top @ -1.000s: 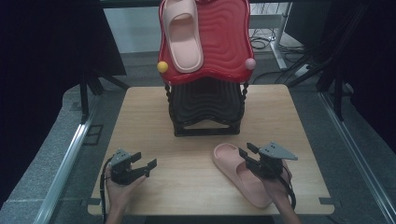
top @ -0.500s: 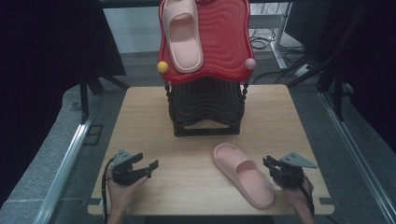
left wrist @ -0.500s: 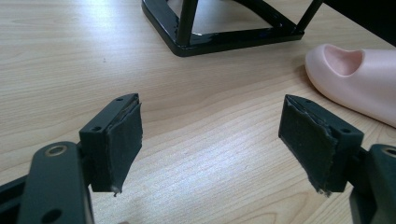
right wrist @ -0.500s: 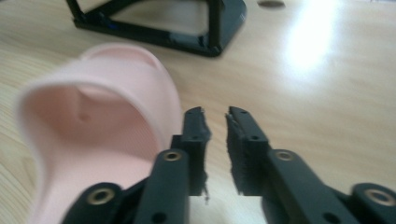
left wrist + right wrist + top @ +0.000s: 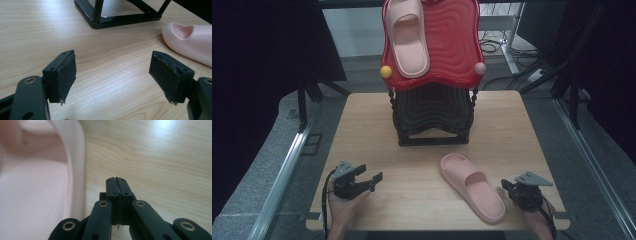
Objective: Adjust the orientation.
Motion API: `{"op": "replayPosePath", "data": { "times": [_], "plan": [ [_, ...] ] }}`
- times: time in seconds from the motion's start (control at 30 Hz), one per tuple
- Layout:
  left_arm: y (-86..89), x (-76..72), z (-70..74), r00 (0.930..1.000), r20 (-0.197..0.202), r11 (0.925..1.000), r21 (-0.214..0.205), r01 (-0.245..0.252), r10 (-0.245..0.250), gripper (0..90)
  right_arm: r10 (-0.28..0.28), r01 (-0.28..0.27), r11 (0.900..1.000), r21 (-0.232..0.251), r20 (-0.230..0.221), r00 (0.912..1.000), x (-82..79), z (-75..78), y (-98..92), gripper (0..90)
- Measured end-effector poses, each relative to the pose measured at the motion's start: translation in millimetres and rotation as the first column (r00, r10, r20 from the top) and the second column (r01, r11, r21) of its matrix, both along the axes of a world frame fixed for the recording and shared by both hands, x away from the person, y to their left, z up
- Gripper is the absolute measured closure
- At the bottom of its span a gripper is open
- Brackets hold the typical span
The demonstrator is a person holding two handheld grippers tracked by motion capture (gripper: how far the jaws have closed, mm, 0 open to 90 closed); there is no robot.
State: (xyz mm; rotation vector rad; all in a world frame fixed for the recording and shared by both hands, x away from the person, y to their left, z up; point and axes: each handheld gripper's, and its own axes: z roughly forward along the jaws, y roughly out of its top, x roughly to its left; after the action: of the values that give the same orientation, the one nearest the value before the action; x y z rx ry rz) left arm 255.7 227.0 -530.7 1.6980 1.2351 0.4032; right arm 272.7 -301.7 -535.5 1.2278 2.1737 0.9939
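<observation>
A pink slipper (image 5: 472, 185) lies flat on the wooden table (image 5: 422, 140), toe toward the rack; its toe shows in the left gripper view (image 5: 192, 42) and its heel rim in the right gripper view (image 5: 75, 157). A second pink slipper (image 5: 407, 37) rests on the red wavy rack (image 5: 447, 45) at the back. My right gripper (image 5: 507, 186) sits low just right of the slipper's heel; its jaws have just been closing and now meet, shut (image 5: 116, 180) with nothing between them. My left gripper (image 5: 374, 181) stands open (image 5: 112, 72) above bare wood near the front left.
The rack's black wavy base (image 5: 432, 115) stands mid-table, its black frame (image 5: 117, 18) ahead of the left gripper. A yellow ball (image 5: 386, 71) and a pink ball (image 5: 480, 68) cap the rack's corners. Metal rails and dark curtains flank the table.
My right gripper has left the slipper, moved right and down beside its heel, and its jaws have closed. The slipper stays on the table. My left gripper has not moved.
</observation>
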Motion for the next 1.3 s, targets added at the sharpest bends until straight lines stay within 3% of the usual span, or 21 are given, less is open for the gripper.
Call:
{"op": "replayPosePath", "data": {
  "times": [0.03,0.2,0.3,0.5,0.7,0.77,0.8,0.83,0.87,0.9,0.93,0.97,1.13,1.23,1.3],
  "plan": [
    [-0.4,-0.3,0.1,1.0,0.002,1.0,0.001,0.001,-0.001,21.7,0.013,-0.013,0.9996,-0.027,-0.002,0.9999,-4.0,-1.2,3.9,89.9],
    [-0.7,-0.1,-0.1,1.0,0.0,1.0,0.001,0.002,-0.002,21.8,0.052,-0.053,0.9977,-0.041,-0.021,0.9984,-10.9,-3.8,11.4,89.9],
    [-2.3,0.1,-0.8,1.0,-0.002,1.0,0.004,0.007,-0.007,21.7,0.064,-0.065,0.9959,-0.063,-0.011,0.9979,-15.7,-4.2,17.0,90.0],
    [-3.3,0.1,-1.2,1.0,-0.002,1.0,0.004,0.008,-0.008,21.6,0.13,-0.132,0.9899,-0.053,-0.033,0.9909,-25.7,-4.1,29.3,90.0],
    [-2.3,-0.2,-0.6,1.0,-0.002,1.0,0.001,0.007,-0.007,21.7,0.213,-0.215,0.9756,-0.047,-0.044,0.9761,-34.3,-2.6,50.7,90.0],
    [-2.0,-0.3,-0.4,1.0,-0.001,1.0,0.001,0.008,-0.008,21.7,0.251,-0.253,0.9664,-0.043,-0.051,0.9666,-37.6,-2.0,64.7,90.0],
    [-1.9,-0.4,-0.3,1.0,-0.001,1.0,0.0,0.008,-0.008,21.7,0.251,-0.253,0.9664,-0.043,-0.051,0.9666,-37.6,-2.0,64.7,90.0],
    [-1.8,-0.3,-0.3,1.0,-0.001,1.0,0.001,0.01,-0.01,21.7,0.279,-0.282,0.9585,-0.043,-0.057,0.9586,-38.8,-2.3,74.2,90.0],
    [-1.8,-0.3,-0.3,1.0,-0.001,1.0,0.001,0.01,-0.01,21.7,0.279,-0.282,0.9585,-0.043,-0.057,0.9586,-38.8,-2.3,74.2,90.0],
    [-2.0,-0.3,-0.4,0.9999,-0.001,0.9999,0.002,0.011,-0.011,21.7,0.301,-0.304,0.9519,-0.043,-0.058,0.9519,-39.9,-3.0,84.2,90.0],
    [-2.0,-0.3,-0.4,0.9999,-0.001,0.9999,0.002,0.011,-0.011,21.7,0.301,-0.304,0.9519,-0.043,-0.058,0.9519,-39.9,-3.0,84.2,90.0],
    [-2.1,-0.2,-0.5,0.9999,-0.002,0.9999,0.003,0.011,-0.011,21.7,0.319,-0.322,0.9452,-0.054,-0.054,0.9461,-40.4,-3.5,94.5,90.0],
    [-2.5,0.3,-1.0,0.9999,-0.003,0.9999,0.004,0.013,-0.013,21.7,0.357,-0.36,0.9311,-0.058,-0.057,0.9323,-37.4,-5.1,120.3,90.0],
    [-1.3,0.0,-0.6,0.9999,0.0,0.9999,0.002,0.01,-0.01,21.7,0.371,-0.374,0.9257,-0.059,-0.056,0.9271,-36.0,-6.3,127.8,90.0],
    [-0.3,-0.1,-0.4,1.0,0.0,1.0,-0.001,0.008,-0.008,21.7,0.366,-0.369,0.9277,-0.059,-0.048,0.9293,-36.1,-6.1,125.8,90.0]
  ]
}}
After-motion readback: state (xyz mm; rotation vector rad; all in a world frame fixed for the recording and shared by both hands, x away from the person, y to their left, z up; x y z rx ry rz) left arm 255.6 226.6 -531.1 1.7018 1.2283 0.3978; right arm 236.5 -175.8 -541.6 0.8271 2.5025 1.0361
